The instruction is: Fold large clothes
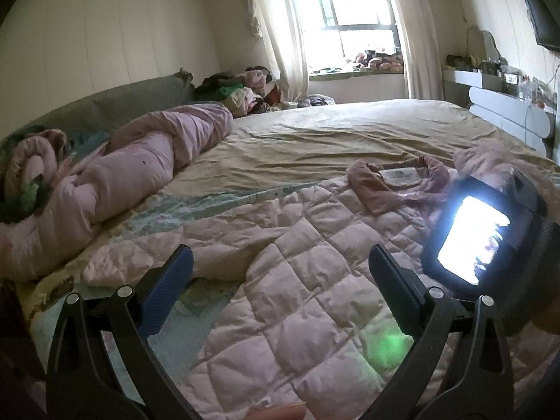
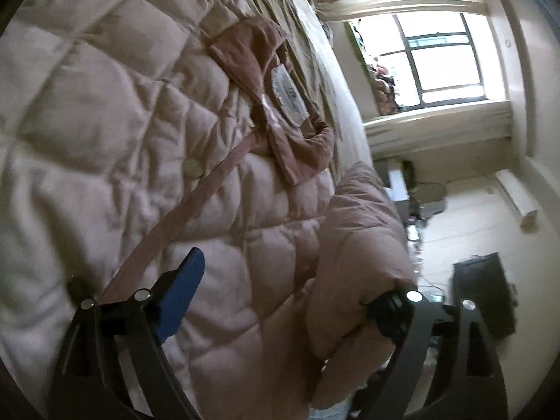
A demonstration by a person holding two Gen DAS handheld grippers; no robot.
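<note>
1. A pale pink quilted coat (image 1: 297, 273) lies spread flat across the near part of a bed (image 1: 332, 133). Its surface is puffy, stitched into soft squares, with a faint sheen.
2. The coat's collar (image 1: 371, 185), a darker dusty pink and smoother cloth, lies toward the middle of the bed. A white sewn-in label (image 1: 399, 177) sits inside it.
3. In the right wrist view a padded sleeve (image 2: 357, 245) humps up near the bed's edge, beside a long dusty-pink front strip (image 2: 196, 206) and a round snap button (image 2: 191, 168).
4. The left gripper (image 1: 280, 262) hovers over the coat, its black jaws with blue ribbed pads spread wide, pinching nothing.
5. The right gripper (image 2: 294, 297) also stands wide apart; the sleeve bulges between its jaws and against the right one, unpinched.
6. The bed sheet is wrinkled tan cloth. A rolled pink duvet (image 1: 133, 175) lies along the far left edge.
</note>
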